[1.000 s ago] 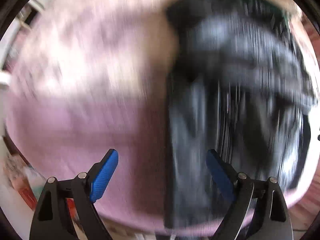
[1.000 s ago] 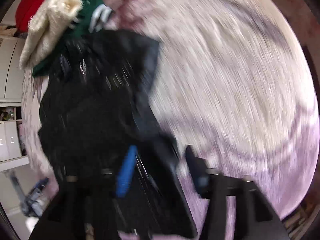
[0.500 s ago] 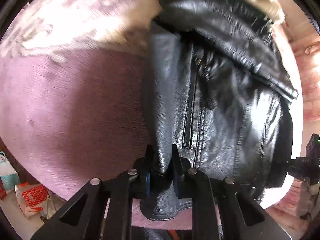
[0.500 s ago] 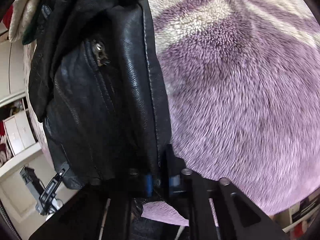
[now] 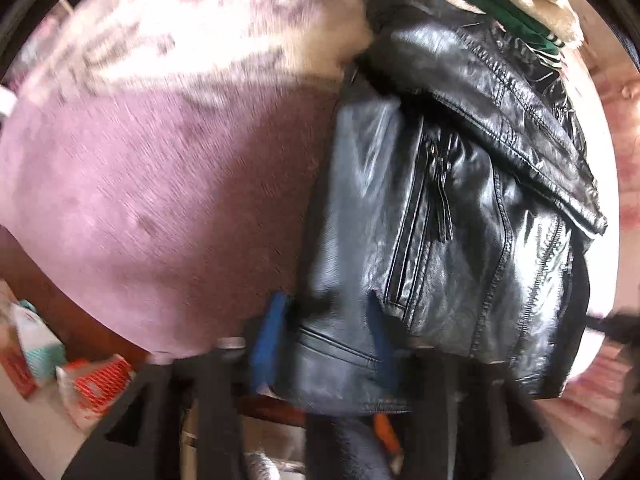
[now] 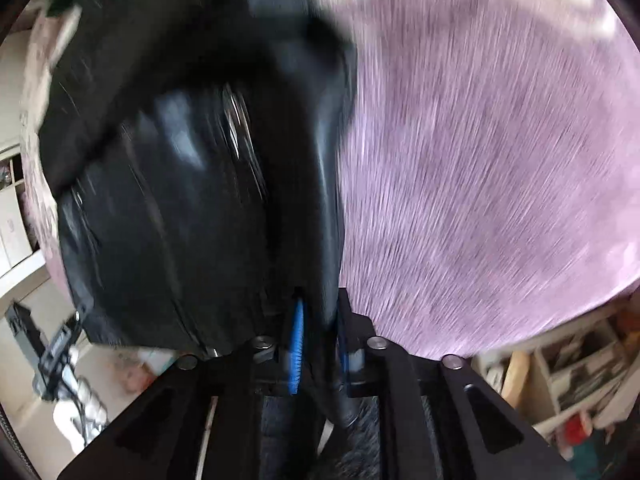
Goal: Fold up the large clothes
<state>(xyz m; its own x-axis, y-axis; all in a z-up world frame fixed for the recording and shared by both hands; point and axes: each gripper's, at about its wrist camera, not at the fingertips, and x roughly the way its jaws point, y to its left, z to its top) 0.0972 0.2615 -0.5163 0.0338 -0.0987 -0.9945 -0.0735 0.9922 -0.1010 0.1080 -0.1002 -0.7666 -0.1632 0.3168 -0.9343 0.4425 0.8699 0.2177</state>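
Observation:
A black leather jacket [image 5: 460, 200] lies on a purple fleece blanket [image 5: 160, 180], its zip pocket facing up. My left gripper [image 5: 324, 340] points down at the jacket's lower edge. Its jaws are opening, and the hem sits loose between the blue pads [image 5: 268, 340]. In the right wrist view the jacket [image 6: 180, 200] fills the left half, blurred by motion. My right gripper [image 6: 320, 340] is at the jacket's side edge. Its jaws are opening too, with a narrow fold of leather between the pads [image 6: 296, 344].
Green and cream clothes [image 5: 516, 4] are piled beyond the jacket's collar. Boxes and packets [image 5: 100, 384] lie on the floor by the bed's edge. Shelves [image 6: 580, 380] stand at the lower right, and a black stand [image 6: 44, 360] at the lower left. The blanket [image 6: 480, 160] stretches to the right.
Half a second ago both grippers were shut on the jacket's edge; now both sets of jaws have parted. Both hands have shifted and the views are blurred again.

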